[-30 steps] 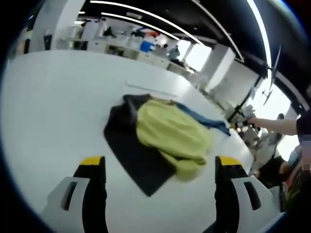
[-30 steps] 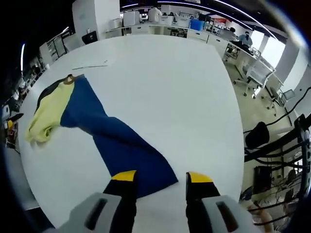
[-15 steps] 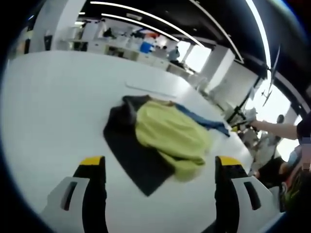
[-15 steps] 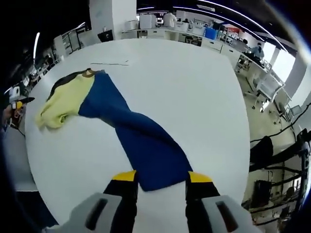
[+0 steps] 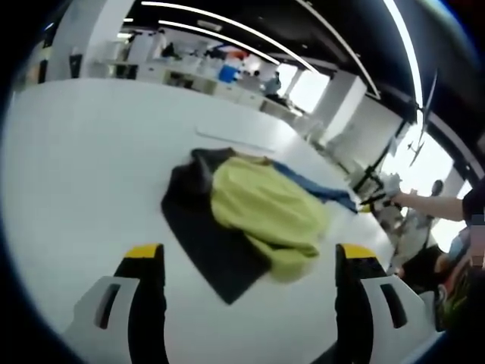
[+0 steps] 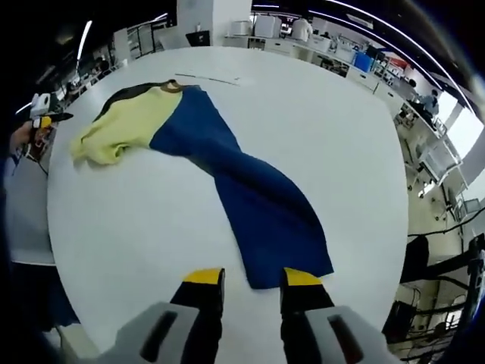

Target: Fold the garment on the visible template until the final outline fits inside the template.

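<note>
Lying on a smooth white counter [image 5: 76,152], the garment [image 5: 265,212] was seen in the left gripper view as a soft, rumpled yellow mass heaped over a flat, dark grey rectangular template [image 5: 204,243], with a narrow strip of blue cloth trailing away behind it. The left claw [image 5: 250,262] was held well apart from the cloth, its two black jaws with yellow tips spread wide and nothing between them. At the far counter edge the other gripper was glimpsed in a person's hand [image 5: 402,199].

In the right gripper view the garment [image 6: 227,167] was shown stretched out: a long, matte blue panel, narrowed and twisted at its middle and widened to a squared end, was joined to the crumpled yellow part at the far end, where a dark sliver of the template [image 6: 125,95] was left exposed. The right claw [image 6: 251,277] was positioned at the squared blue end, its yellow-tipped jaws set close together with a small gap; whether cloth was pinched could not be told. The counter [image 6: 326,129] was matte and rounded in outline.
</note>
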